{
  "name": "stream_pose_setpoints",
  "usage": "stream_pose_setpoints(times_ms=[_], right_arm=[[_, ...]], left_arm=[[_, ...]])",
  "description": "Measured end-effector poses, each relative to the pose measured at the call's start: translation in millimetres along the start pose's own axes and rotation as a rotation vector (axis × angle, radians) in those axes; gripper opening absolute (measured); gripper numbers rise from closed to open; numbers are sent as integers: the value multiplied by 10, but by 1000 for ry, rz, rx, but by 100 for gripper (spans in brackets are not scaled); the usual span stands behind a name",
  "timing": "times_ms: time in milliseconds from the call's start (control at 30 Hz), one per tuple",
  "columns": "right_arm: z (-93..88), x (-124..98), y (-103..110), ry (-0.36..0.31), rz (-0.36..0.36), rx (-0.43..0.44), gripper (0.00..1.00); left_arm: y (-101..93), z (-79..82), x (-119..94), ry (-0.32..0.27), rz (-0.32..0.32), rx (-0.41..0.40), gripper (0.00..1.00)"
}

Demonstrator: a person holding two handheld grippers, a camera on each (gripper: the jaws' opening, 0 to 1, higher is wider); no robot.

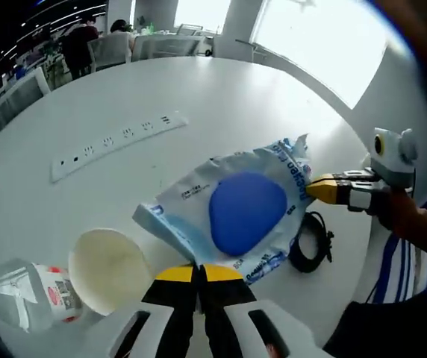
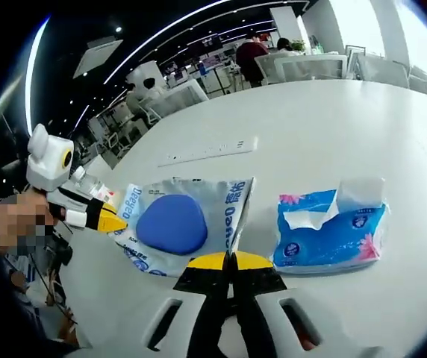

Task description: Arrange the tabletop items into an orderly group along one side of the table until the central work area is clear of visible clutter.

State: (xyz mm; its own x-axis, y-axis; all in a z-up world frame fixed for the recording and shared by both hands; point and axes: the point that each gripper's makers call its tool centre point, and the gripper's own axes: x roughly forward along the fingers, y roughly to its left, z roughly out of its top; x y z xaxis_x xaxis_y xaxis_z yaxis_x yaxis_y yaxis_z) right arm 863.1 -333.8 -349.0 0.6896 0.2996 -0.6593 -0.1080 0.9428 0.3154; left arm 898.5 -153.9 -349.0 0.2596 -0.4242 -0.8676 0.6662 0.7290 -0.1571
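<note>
Wipes pack [image 1: 247, 216] sits mid-table on the white round table [image 1: 221, 97] — flat crinkly plastic pouch, white with blue print, big smooth blue oval lid on top. Both grippers pinch it from opposite edges: left gripper [image 1: 198, 274] has its yellow-tipped jaws pressed together on the near edge, and in the right gripper view the right gripper [image 2: 228, 261] is likewise clamped on the pouch's edge seam [image 2: 198, 224]. Each gripper shows in the other's view as a yellow tip on the far side of the pack, coming in low and near level with the tabletop, a hand behind it. Left gripper view adds things near the pack: a cream paper bowl [image 1: 109, 270], round and matte, just beside the pouch's corner; a clear plastic bottle [image 1: 30, 294] with a red-and-white label lying on its side next to the bowl; a coiled black cable [image 1: 312, 242] touching the pouch's other side. Right gripper view adds a soft blue tissue pack [image 2: 329, 231] with a white sheet sticking up from the slot — just beside the pouch, apart from it. White power strip [image 1: 120, 143] lies further out, long and flat.
</note>
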Motion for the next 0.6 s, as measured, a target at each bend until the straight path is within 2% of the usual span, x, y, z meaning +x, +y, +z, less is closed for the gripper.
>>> stream_pose_setpoints(times_ms=[300, 367, 433, 600], right_arm=[[-112, 100, -85, 41, -16, 10, 0], [-145, 145, -99, 47, -16, 15, 0], [-163, 141, -113, 55, -26, 10, 0], [-203, 233, -166, 76, -38, -5, 0]], left_arm=[[-9, -87, 234, 58, 1, 3, 0], [20, -68, 259, 49, 20, 22, 0], [18, -70, 293, 56, 21, 2, 0], [13, -108, 375, 71, 39, 22, 0]])
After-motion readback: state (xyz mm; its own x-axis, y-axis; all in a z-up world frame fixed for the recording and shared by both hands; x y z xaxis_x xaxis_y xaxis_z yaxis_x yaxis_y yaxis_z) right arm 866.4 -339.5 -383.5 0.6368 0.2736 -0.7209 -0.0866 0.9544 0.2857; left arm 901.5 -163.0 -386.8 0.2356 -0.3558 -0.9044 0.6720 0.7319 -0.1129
